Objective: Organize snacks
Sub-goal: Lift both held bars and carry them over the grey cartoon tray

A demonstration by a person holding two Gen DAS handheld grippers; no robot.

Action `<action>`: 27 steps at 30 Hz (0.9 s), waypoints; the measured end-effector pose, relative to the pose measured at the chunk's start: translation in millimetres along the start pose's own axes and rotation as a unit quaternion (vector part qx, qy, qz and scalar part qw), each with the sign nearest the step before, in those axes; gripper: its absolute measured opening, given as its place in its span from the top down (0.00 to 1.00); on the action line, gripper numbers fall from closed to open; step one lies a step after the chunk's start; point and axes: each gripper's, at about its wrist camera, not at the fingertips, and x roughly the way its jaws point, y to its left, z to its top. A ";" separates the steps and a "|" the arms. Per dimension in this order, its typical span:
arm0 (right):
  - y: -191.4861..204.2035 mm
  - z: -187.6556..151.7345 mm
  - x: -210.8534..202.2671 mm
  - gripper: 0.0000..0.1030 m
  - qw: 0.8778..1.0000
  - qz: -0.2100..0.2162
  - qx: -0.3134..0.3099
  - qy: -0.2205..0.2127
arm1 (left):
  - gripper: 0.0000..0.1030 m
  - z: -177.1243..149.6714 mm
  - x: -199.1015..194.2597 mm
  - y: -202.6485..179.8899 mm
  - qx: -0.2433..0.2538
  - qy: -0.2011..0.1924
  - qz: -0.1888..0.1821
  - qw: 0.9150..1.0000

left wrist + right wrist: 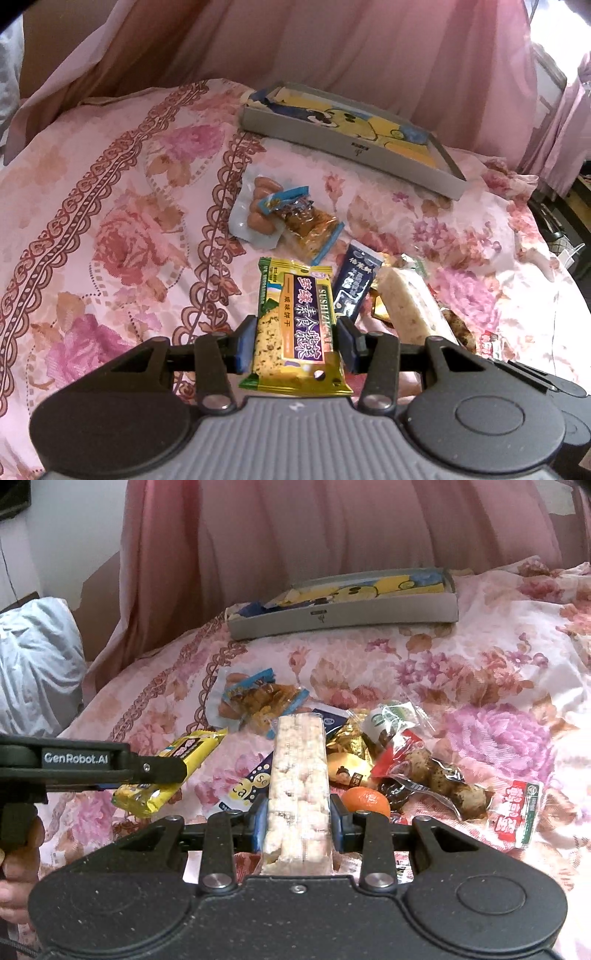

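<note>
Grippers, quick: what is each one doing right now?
Left gripper: shut on the yellow cracker packet.
Right gripper: shut on the clear-wrapped puffed rice bar.

Bed w/ pink floral bedspread (110, 221) lies under & ahead of the gripper. Pink curtain (332, 528) hangs behind the bed; white pillow (37, 657) far left, bright window light (554, 33) upper right.

The quilt (110, 229) lies bare along its left side and between the snack heap (369, 746) and the tray (343, 613) at the far edge (a clear lane). Near the right edge the heap crowds the way; the curtain (332, 528) hangs behind the tray.
</note>
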 end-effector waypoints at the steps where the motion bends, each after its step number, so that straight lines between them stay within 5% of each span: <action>1: -0.9 0.4 -0.8 0.66 1.000 0.000 0.003 -0.002 | 0.52 0.6 -0.6 -0.4 -0.001 -0.002 0.000 1.000; 16: -4.9 12.0 -4.8 0.66 0.999 0.012 0.016 -0.028 | 0.52 28.6 -6.4 -13.5 0.032 -0.032 -0.005 0.999; 27: -1.8 57.6 3.6 0.66 0.998 0.023 0.001 -0.050 | 0.52 91.1 1.7 -28.1 0.071 -0.059 0.000 0.996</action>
